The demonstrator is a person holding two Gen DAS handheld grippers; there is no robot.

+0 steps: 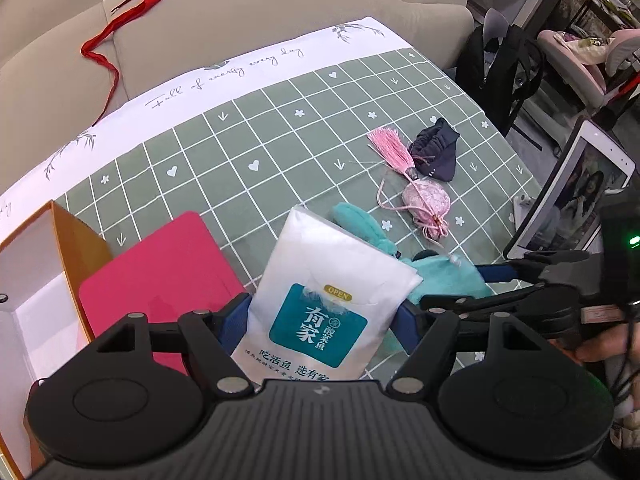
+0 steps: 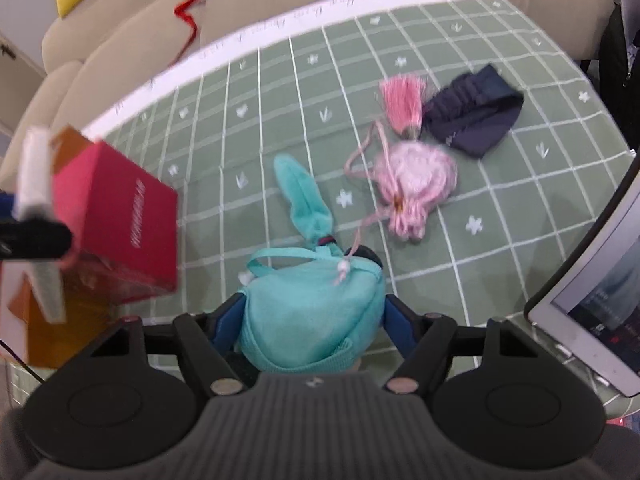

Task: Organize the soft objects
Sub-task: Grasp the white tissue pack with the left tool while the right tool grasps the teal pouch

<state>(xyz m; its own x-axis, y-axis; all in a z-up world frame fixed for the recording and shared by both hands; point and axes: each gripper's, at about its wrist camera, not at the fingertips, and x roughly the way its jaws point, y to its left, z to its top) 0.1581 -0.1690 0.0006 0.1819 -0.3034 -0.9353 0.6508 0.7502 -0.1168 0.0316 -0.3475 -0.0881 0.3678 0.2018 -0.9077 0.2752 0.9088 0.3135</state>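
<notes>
My left gripper (image 1: 320, 316) is shut on a white tissue pack (image 1: 324, 292) with a teal label, held above the green checked tablecloth (image 1: 240, 140). My right gripper (image 2: 312, 316) is shut on a teal plush bunny pouch (image 2: 312, 312) whose ear lies on the cloth; the pouch also shows behind the pack in the left wrist view (image 1: 440, 272). A pink tasselled sachet (image 2: 412, 176) and a dark navy cloth pouch (image 2: 472, 116) lie further out on the cloth. The right gripper's fingers (image 1: 500, 272) show at the right of the left wrist view.
A red-lidded box (image 2: 120, 216) with orange sides stands at the left; its open white inside shows in the left wrist view (image 1: 36, 280). A tablet (image 2: 592, 280) leans at the right. A beige sofa (image 1: 240, 12) with a red ribbon (image 1: 132, 12) lies behind the table.
</notes>
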